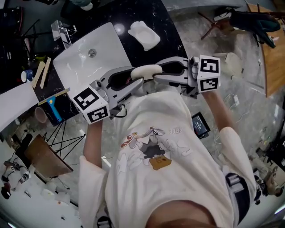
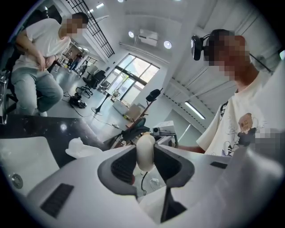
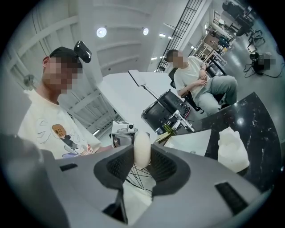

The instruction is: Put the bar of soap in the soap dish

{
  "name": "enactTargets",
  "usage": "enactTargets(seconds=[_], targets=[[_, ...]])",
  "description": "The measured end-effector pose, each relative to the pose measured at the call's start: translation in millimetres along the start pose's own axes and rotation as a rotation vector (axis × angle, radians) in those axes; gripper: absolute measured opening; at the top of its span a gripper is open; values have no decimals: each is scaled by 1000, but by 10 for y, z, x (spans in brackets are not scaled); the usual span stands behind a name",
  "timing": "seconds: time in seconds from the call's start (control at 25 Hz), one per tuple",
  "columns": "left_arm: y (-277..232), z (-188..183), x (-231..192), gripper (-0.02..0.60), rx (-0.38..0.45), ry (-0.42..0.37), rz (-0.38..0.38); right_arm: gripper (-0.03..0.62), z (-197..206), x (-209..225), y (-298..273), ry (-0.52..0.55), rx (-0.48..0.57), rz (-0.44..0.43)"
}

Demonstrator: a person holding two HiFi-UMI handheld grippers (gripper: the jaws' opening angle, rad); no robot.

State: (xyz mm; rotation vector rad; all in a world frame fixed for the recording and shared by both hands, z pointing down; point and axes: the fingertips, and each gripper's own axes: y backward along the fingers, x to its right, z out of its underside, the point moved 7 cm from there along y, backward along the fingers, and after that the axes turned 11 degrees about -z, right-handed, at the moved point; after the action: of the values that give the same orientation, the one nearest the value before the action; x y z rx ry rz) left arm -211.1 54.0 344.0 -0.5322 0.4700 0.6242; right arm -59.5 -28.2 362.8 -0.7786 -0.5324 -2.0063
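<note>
A cream bar of soap (image 1: 146,71) hangs in the air in front of my chest, between the two grippers, which point at each other. My right gripper (image 1: 156,74) is shut on one end of the soap (image 3: 142,149), seen edge-on between its pads. My left gripper (image 1: 136,79) stands with its jaws wide around the other end of the soap (image 2: 145,151), and its pads flank the bar without clearly pressing on it. The white soap dish (image 1: 144,34) lies on the black counter beyond the sink. It also shows as the dish (image 2: 82,149) and the dish (image 3: 232,149) in the gripper views.
A white sink (image 1: 104,42) with a drain (image 1: 92,53) is set into the black counter (image 1: 133,13). A faucet (image 1: 62,31) stands at its far left. Wooden sticks (image 1: 42,73) lie beside it. A person (image 2: 35,67) sits behind the counter. A small device (image 1: 200,124) lies on the floor.
</note>
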Motion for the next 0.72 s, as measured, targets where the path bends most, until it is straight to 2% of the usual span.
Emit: enactTargets(seconds=[0.04, 0.2, 0.36, 0.52, 0.6, 0.72], targets=[[16, -16, -45, 126, 6, 7, 8, 121, -12, 2, -31, 4, 6, 16], [56, -67, -203, 121, 50, 52, 43, 122, -60, 45, -96, 9, 73, 112], [-7, -121, -366, 120, 82, 78, 48, 179, -89, 155, -91, 9, 154, 231], [-113, -115, -617, 120, 113, 134, -21, 228, 6, 277, 76, -24, 243, 405], [-220, -132, -777, 120, 124, 146, -61, 229, 45, 274, 187, -24, 270, 486], [-406, -118, -1040, 120, 151, 176, -137, 229, 128, 202, 294, -32, 307, 560]])
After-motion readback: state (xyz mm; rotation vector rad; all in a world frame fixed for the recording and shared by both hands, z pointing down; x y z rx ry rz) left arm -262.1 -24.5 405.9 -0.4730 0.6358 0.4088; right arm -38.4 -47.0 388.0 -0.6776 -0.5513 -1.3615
